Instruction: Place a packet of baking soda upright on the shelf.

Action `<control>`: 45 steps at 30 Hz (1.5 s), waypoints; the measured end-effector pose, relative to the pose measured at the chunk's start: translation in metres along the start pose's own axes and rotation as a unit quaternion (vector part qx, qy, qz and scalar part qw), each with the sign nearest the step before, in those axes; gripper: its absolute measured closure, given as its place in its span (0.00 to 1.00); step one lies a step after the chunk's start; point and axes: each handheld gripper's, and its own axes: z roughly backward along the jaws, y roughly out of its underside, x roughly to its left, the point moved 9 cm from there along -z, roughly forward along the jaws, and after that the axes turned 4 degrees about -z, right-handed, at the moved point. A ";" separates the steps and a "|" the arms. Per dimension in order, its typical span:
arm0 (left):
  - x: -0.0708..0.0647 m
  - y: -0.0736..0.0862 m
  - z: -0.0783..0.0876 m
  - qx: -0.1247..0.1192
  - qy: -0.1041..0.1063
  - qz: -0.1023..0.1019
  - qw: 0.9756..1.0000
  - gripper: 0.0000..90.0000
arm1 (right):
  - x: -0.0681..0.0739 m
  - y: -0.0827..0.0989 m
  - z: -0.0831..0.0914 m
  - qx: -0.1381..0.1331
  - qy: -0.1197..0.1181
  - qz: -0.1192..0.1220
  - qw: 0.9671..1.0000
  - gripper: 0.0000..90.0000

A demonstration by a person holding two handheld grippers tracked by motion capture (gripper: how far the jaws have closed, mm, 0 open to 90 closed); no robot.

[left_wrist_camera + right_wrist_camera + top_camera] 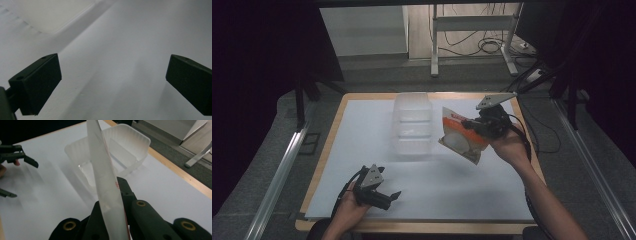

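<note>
High view. The right gripper is holding a packet in the air, just to the right of the tub. Its jaws are closing on the packet's upper right edge, and the packet is hanging tilted, its lower corner pointing down toward the sheet. The packet is showing a white round patch and an orange top band. The tub is clear plastic, standing upright on the sheet toward the table's far edge. The left gripper is lying low, well apart from the tub on the near side, and its jaws are standing open with nothing between them. A hand is holding it from below.

Left gripper view. The two black jaws are standing wide apart over the bare sheet. A pale corner of the tub is showing at the upper left, blurred.

Right gripper view. The jaws are pinching the packet edge-on, so that it is rising as a thin white strip between them. The tub is standing just behind the packet, its ribbed walls and inner partitions showing. The left gripper is appearing far to the left of the tub, jaws parted.
</note>
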 end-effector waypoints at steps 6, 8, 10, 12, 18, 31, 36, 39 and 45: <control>0.001 0.000 0.001 -0.003 -0.001 0.002 1.000 0.00 | -0.003 -0.014 -0.011 -0.004 -0.004 -0.001 1.000 0.98; 0.001 -0.001 0.001 -0.004 -0.001 0.002 1.000 0.00 | -0.004 -0.018 -0.015 -0.002 -0.003 -0.001 1.000 0.98; 0.001 -0.001 0.001 -0.004 -0.001 0.002 1.000 0.00 | -0.006 -0.024 -0.020 -0.003 -0.002 0.002 1.000 0.98; 0.001 -0.001 0.001 -0.006 -0.001 0.004 1.000 0.00 | -0.008 -0.032 -0.024 -0.004 -0.001 0.001 1.000 0.98; 0.005 0.001 0.002 0.001 -0.012 0.012 1.000 0.00 | -0.013 -0.050 -0.031 -0.013 0.000 0.002 1.000 0.98; 0.008 0.000 0.005 -0.009 -0.010 0.031 0.999 0.00 | -0.027 -0.080 -0.060 -0.009 0.012 0.005 1.000 0.98; 0.008 0.000 0.005 -0.009 -0.010 0.030 0.999 0.00 | -0.030 -0.087 -0.071 -0.010 0.011 0.004 1.000 0.98; 0.008 0.000 0.004 -0.009 -0.010 0.030 0.999 0.00 | -0.031 -0.091 -0.081 -0.007 0.011 0.003 1.000 0.98; 0.009 0.000 0.005 -0.010 -0.011 0.030 0.999 0.00 | -0.034 -0.100 -0.102 -0.005 0.009 0.005 1.000 0.98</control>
